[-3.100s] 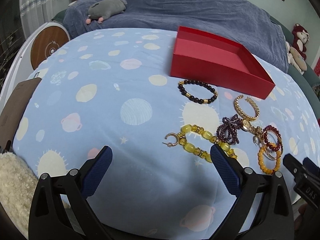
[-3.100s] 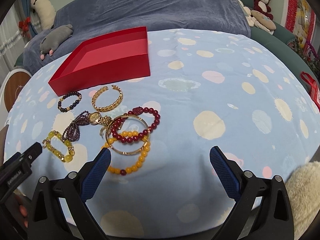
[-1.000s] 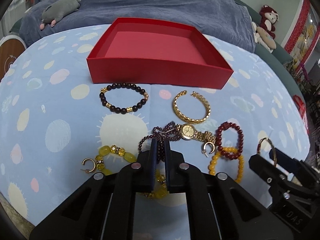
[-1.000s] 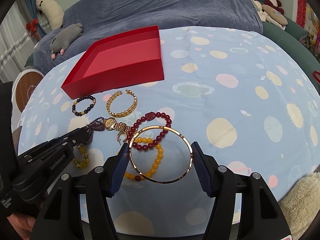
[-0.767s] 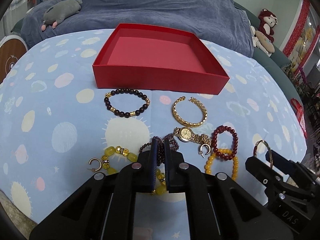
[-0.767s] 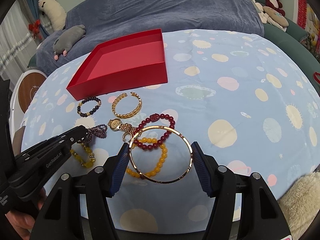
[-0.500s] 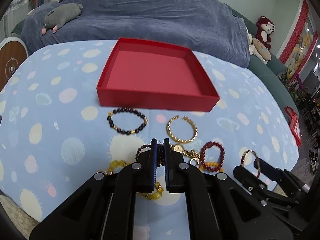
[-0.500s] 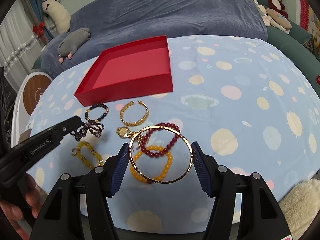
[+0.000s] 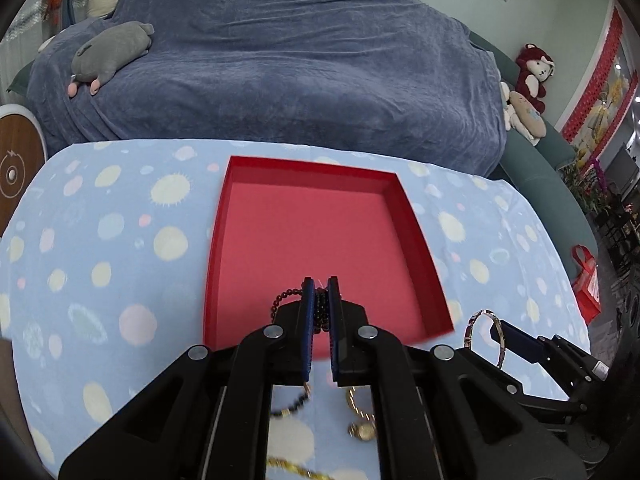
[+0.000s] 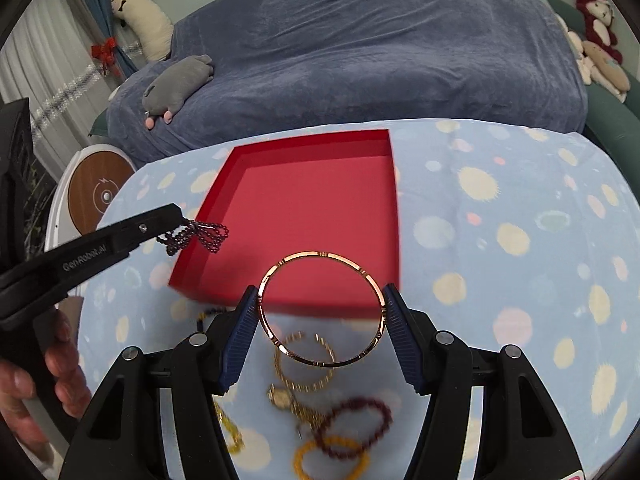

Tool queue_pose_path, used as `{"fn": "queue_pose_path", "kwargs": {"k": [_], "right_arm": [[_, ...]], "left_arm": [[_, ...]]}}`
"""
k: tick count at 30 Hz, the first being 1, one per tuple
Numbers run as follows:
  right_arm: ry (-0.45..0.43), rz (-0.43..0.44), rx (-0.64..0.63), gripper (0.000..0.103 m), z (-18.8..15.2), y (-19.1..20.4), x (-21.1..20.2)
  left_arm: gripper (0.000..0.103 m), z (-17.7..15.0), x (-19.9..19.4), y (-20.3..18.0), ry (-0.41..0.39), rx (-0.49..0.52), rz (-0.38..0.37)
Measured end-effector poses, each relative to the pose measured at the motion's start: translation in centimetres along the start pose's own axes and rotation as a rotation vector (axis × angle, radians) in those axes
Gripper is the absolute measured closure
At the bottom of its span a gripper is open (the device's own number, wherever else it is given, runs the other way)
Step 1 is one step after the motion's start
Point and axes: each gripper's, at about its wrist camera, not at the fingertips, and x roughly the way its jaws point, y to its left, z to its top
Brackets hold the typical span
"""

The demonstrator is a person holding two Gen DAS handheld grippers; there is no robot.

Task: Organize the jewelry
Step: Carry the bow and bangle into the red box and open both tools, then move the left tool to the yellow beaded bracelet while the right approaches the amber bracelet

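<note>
My left gripper is shut on a dark purple bead strand and holds it above the near part of the open red box. From the right wrist view the strand hangs from the left gripper over the box's left wall. My right gripper is shut on a gold bangle, held in the air above the box's near edge. The bangle also shows at the right of the left wrist view.
On the spotted blue cloth near me lie a gold chain bracelet, a gold watch, a red bead bracelet, an orange one and a yellow one. A blue-covered sofa with a grey plush stands behind.
Both grippers have risen and moved forward toward the red box, the left carrying the purple strand, the right carrying the gold bangle. The other jewelry has dropped toward the bottom of both views.
</note>
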Motion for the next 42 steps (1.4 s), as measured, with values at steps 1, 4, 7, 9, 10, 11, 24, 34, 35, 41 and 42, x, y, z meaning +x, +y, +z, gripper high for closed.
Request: {"fn": "queue_pose_path", "kwargs": {"k": [1, 4, 7, 9, 10, 11, 24, 34, 35, 41, 42], "right_arm": [[0.003, -0.001, -0.005, 0.043, 1.0, 0.0, 0.9], [0.013, -0.026, -0.036, 0.043, 3.0, 0.3, 3.4], [0.036, -0.036, -0.044, 0.043, 4.6, 0.2, 6.0], [0.062, -0.038, -0.045, 0.043, 5.8, 0.1, 7.9], [0.075, -0.035, -0.043, 0.043, 6.3, 0.1, 8.7], [0.093, -0.033, -0.042, 0.043, 6.9, 0.0, 9.6], [0.105, -0.079, -0.057, 0.042, 10.2, -0.2, 15.1], [0.030, -0.075, -0.029, 0.034, 9.5, -1.2, 11.8], [0.022, -0.080, -0.031, 0.034, 9.1, -1.3, 11.0], [0.004, -0.095, -0.024, 0.034, 6.2, -1.6, 7.4], [0.002, -0.097, -0.023, 0.034, 5.8, -1.7, 6.9]], "left_arm": [[0.097, 0.7, 0.8, 0.3, 0.000, -0.002, 0.009], [0.097, 2.3, 3.4, 0.9, 0.013, -0.014, 0.022], [0.097, 3.9, 5.8, 1.5, 0.031, -0.025, 0.031], [0.097, 4.6, 7.4, 1.7, 0.053, -0.028, 0.032], [0.097, 5.1, 8.4, 1.9, 0.068, -0.026, 0.038], [0.097, 5.4, 9.1, 1.9, 0.081, -0.022, 0.042], [0.084, 8.8, 14.1, 4.1, 0.077, -0.091, 0.063], [0.046, 8.6, 10.1, 6.2, -0.024, -0.168, 0.079], [0.046, 8.2, 9.5, 6.2, -0.030, -0.169, 0.085], [0.046, 5.3, 6.0, 6.5, -0.048, -0.161, 0.109], [0.046, 4.6, 5.3, 6.4, -0.049, -0.159, 0.108]]}}
